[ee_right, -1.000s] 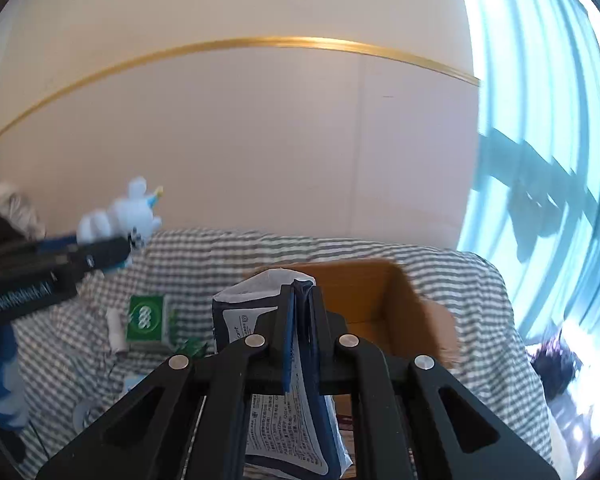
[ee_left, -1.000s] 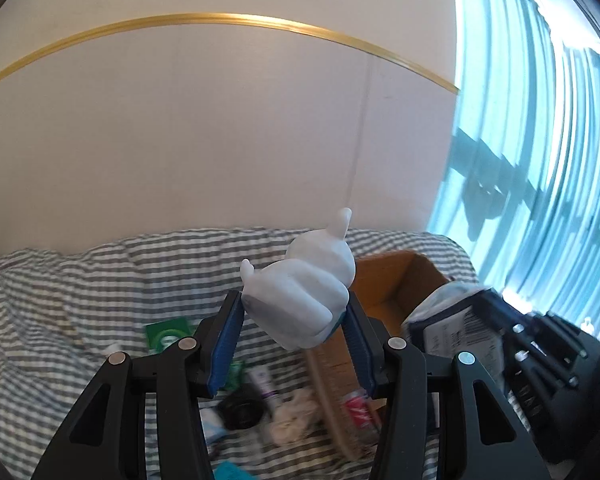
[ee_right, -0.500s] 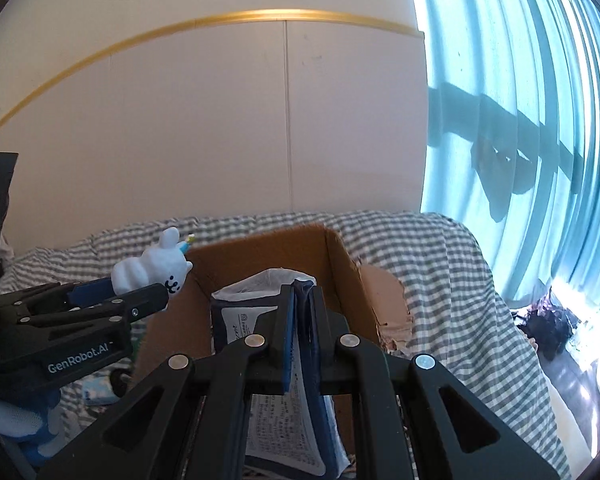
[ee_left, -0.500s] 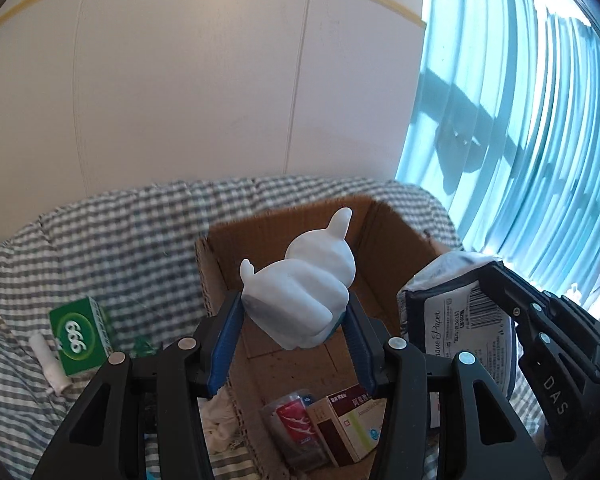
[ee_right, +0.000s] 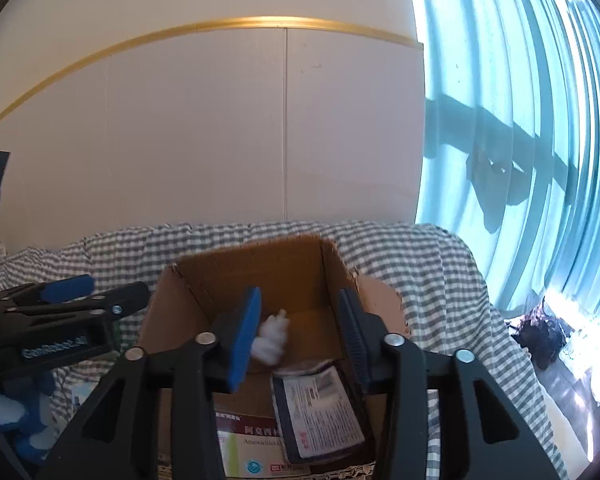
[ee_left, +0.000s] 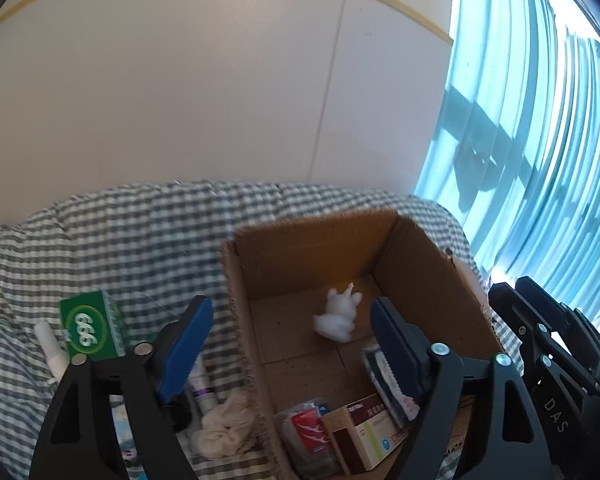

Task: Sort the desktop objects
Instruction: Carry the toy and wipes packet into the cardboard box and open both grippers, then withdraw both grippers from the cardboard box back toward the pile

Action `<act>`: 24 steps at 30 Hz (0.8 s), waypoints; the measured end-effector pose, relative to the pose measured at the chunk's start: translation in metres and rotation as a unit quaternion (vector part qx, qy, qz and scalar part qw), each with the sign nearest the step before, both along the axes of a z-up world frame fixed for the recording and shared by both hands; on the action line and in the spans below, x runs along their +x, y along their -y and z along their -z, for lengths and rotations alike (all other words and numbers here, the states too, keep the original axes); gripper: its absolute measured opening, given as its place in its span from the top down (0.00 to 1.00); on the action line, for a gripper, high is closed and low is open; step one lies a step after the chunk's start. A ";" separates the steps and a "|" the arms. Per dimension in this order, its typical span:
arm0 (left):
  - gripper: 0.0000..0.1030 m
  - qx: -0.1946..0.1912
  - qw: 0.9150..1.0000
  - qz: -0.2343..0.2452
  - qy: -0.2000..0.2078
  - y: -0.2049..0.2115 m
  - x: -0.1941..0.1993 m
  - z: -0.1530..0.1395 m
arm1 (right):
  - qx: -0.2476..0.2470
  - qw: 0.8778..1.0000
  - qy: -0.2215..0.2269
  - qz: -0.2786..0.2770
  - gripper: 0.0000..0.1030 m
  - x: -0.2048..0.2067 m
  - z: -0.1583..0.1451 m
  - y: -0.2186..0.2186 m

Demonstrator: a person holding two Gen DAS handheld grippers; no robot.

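White plush toy (ee_left: 339, 315) lies blurred inside the cardboard box (ee_left: 320, 240), near its back wall, touching neither gripper. Same toy (ee_right: 271, 340) shows in the right wrist view, on the box floor between the fingers' line of sight. Dark sachet with printed label (ee_right: 320, 412) lies flat in the box (ee_right: 256, 264), in front of the toy, toward the right wall. Medicine carton (ee_left: 364, 432) and a red-white packet (ee_left: 310, 432) sit at the box's near end. Left gripper (ee_left: 290, 344) is spread wide and holds nothing, above the box's left wall. Right gripper (ee_right: 298, 334) is also wide apart and holds nothing, over the box's middle. Green 666 box (ee_left: 92, 328) stands left of the cardboard box on the checked cloth (ee_left: 120, 240) covering the worktop; a white tube (ee_left: 50, 348) lies just beside it. Cream fabric wad (ee_left: 224, 428) rests against the box's left outer wall. Teal curtain (ee_left: 540, 140) hangs right of the box.
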State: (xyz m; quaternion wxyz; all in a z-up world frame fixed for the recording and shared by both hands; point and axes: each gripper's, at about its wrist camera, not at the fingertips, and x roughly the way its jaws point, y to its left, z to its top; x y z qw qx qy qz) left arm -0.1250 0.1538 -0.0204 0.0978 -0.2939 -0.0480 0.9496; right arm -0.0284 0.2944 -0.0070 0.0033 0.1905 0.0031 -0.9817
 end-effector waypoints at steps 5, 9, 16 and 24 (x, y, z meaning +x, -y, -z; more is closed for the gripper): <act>0.02 -0.018 0.999 -0.033 -0.036 0.022 0.022 -0.024 | 0.002 1.000 -0.024 -0.005 0.37 0.014 -0.017 0.007; 0.00 -0.039 0.996 -0.063 -0.057 0.044 0.040 -0.040 | -0.003 0.999 -0.052 -0.014 0.10 0.030 -0.033 0.017; 0.00 -0.068 0.986 -0.124 -0.091 0.089 0.073 -0.066 | -0.007 0.993 -0.112 -0.039 0.00 0.059 -0.058 0.044; 0.00 -0.058 0.980 -0.159 -0.102 0.129 0.097 -0.080 | 0.000 0.988 -0.130 -0.081 0.00 0.077 -0.069 0.080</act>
